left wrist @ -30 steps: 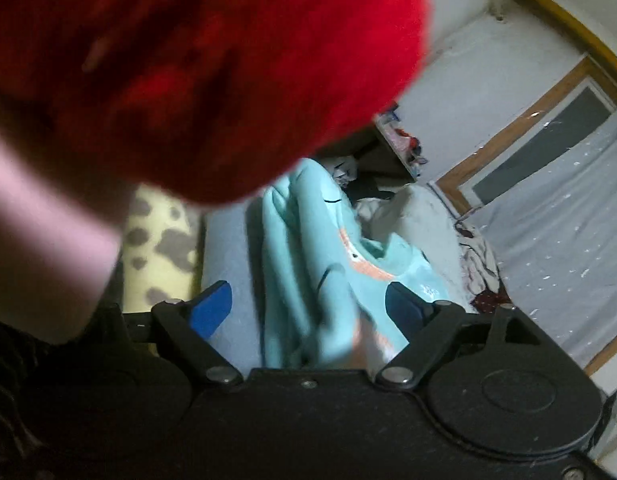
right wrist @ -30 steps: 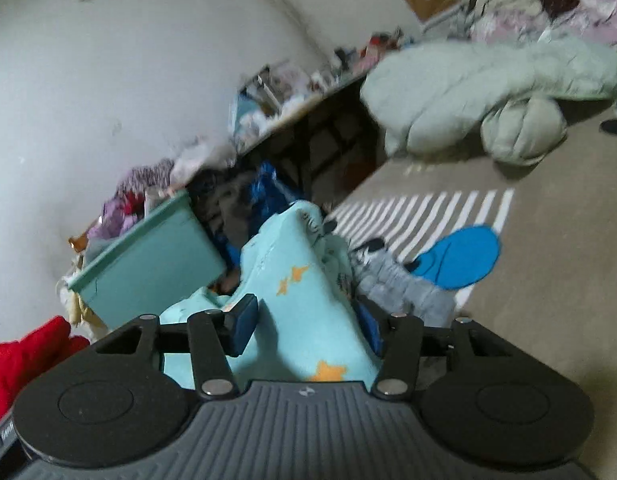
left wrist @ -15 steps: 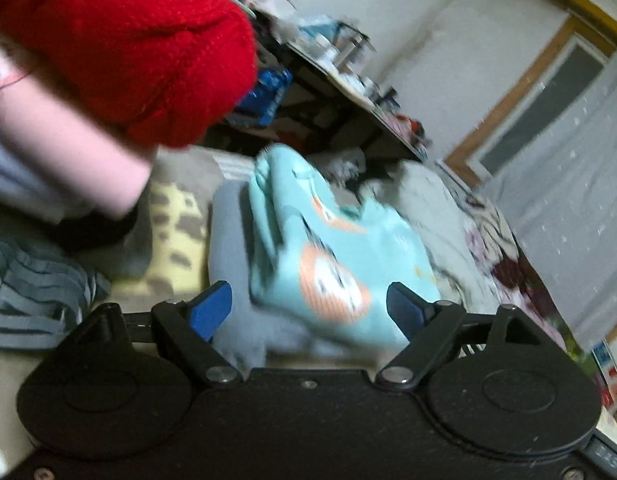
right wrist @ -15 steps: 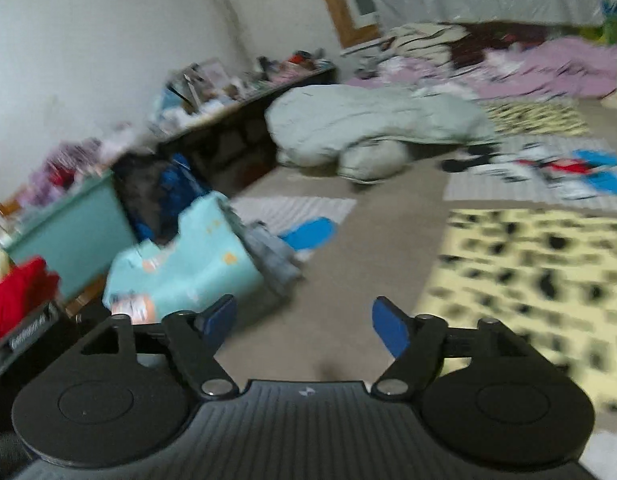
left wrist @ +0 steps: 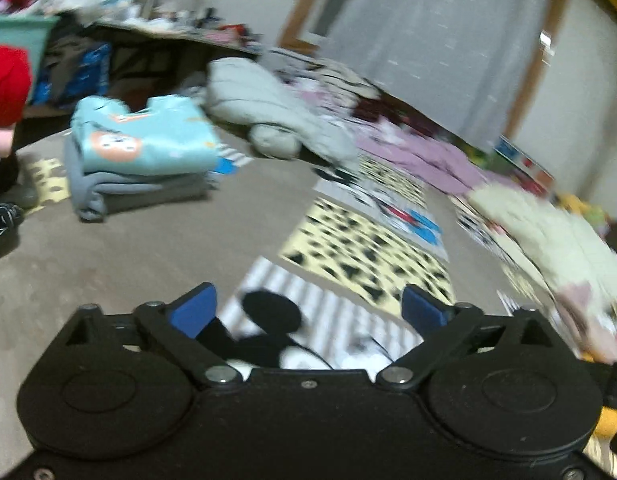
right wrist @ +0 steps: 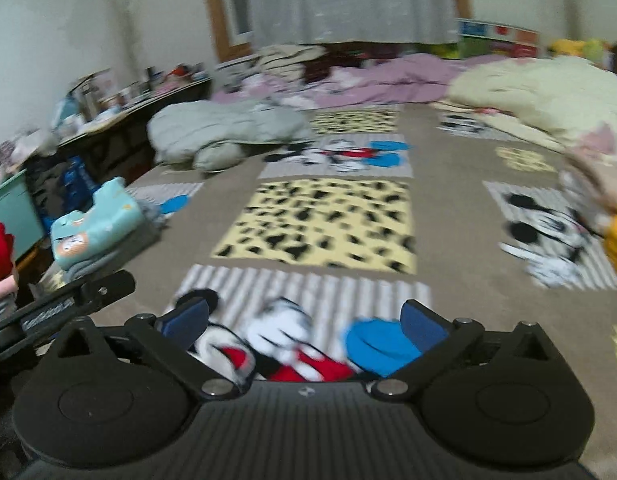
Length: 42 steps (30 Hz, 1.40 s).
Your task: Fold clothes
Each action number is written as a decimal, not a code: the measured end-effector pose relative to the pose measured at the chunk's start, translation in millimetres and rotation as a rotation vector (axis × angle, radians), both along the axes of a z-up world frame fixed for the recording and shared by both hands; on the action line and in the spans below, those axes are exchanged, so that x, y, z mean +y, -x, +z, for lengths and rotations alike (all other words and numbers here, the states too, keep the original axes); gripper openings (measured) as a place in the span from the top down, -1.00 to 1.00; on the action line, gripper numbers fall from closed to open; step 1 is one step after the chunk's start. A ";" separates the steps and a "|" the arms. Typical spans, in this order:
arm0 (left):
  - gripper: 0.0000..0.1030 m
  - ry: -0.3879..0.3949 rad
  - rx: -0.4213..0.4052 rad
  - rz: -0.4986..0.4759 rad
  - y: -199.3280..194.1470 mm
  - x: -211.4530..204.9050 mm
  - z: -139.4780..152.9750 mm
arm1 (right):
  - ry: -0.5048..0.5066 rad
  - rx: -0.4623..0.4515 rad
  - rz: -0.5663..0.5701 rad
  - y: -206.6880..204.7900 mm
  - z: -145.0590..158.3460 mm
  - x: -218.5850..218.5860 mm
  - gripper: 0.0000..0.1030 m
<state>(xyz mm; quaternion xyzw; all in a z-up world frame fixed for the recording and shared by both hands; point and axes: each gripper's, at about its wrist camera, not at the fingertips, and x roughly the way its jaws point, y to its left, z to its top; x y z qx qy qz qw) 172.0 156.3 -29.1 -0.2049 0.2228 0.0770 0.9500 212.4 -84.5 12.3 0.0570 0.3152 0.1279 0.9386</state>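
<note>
A folded light-blue top with an orange print (left wrist: 144, 146) lies on a folded grey garment (left wrist: 140, 192), a small stack on the bed at the left. The same folded light-blue top (right wrist: 94, 222) appears at the left in the right wrist view. My left gripper (left wrist: 308, 312) is open and empty over the patterned blanket (left wrist: 364, 248), well away from the stack. Open and empty too, my right gripper (right wrist: 304, 316) hovers above the patterned blanket (right wrist: 324, 220). Part of the left gripper's body (right wrist: 68, 304) shows at the left of the right wrist view.
A grey-green quilt (right wrist: 224, 128) lies bunched behind the stack. A cream blanket pile (right wrist: 540, 92) and an orange garment (right wrist: 616, 240) sit at the right, purple bedding (right wrist: 380, 84) at the back. A person's red sleeve (left wrist: 6, 84), a teal bin (right wrist: 8, 216) and a cluttered table (left wrist: 160, 40) line the left.
Both grippers have let go of the light-blue top, which now lies folded on the grey garment. Both have swung away to the right over the blanket, jaws wide.
</note>
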 end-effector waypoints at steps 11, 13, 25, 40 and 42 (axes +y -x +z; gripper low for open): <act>-1.00 -0.145 0.026 -0.253 65.1 -109.7 13.6 | 0.057 0.001 -0.154 87.5 -1.7 -74.1 -0.99; -0.99 -0.183 0.018 -0.288 72.7 -125.2 19.1 | 0.065 0.000 -0.174 101.5 -2.3 -87.0 -0.99; -1.00 -0.360 0.021 -0.375 116.8 -183.0 42.3 | 0.141 -0.021 -0.253 161.4 0.2 -126.5 -0.99; -1.00 -0.319 0.078 -0.298 172.7 -170.6 53.2 | 0.089 -0.022 -0.210 202.2 5.1 -128.5 -0.99; -1.00 -0.326 0.089 -0.293 177.6 -171.4 53.1 | 0.077 -0.023 -0.201 206.5 7.5 -127.9 -1.00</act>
